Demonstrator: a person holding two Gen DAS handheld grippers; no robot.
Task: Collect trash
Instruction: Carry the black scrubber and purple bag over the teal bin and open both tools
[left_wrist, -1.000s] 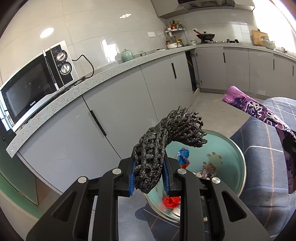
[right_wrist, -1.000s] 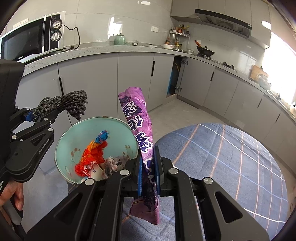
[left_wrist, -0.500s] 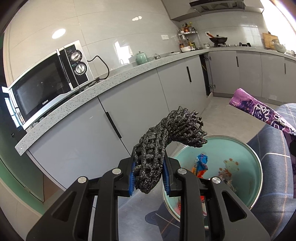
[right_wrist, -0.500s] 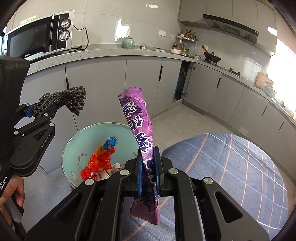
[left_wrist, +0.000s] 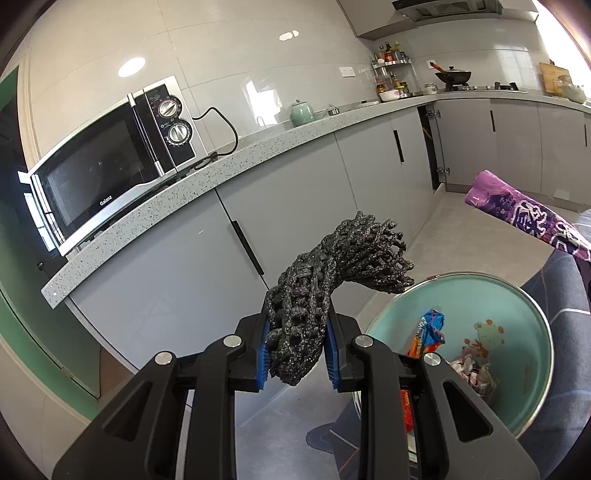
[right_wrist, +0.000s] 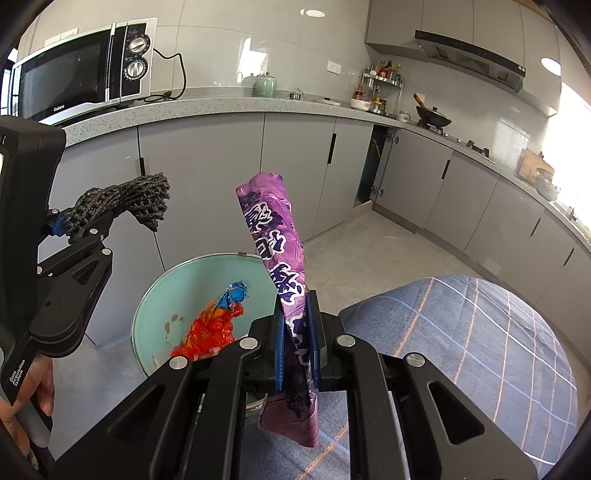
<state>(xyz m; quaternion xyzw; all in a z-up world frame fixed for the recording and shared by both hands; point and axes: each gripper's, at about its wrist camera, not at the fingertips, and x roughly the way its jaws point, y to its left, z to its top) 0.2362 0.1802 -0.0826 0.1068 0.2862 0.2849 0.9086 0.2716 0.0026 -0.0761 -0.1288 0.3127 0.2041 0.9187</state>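
My left gripper (left_wrist: 296, 345) is shut on a black foam net sleeve (left_wrist: 332, 266), which curls up and to the right over the near rim of a teal trash bin (left_wrist: 498, 295). The bin holds an orange-and-blue wrapper (left_wrist: 428, 332) and crumpled paper. In the right wrist view my right gripper (right_wrist: 297, 341) is shut on a purple snack wrapper (right_wrist: 275, 236) standing upright beside the bin (right_wrist: 177, 291). There the left gripper (right_wrist: 68, 230) with the net sleeve (right_wrist: 129, 201) shows at the left, above the bin's left side. The purple wrapper (left_wrist: 524, 214) reaches in from the right in the left wrist view.
A grey counter (left_wrist: 221, 170) with a microwave (left_wrist: 110, 158) and grey cabinets runs behind the bin. A table with a blue checked cloth (right_wrist: 461, 339) lies at the right. A hand (right_wrist: 22, 398) holds the left gripper's handle. Tiled floor (right_wrist: 369, 254) stretches beyond the bin.
Both grippers have shifted a little sideways, so the bin now sits further right in the left wrist view and the counter looms nearer. Both grips are unchanged.
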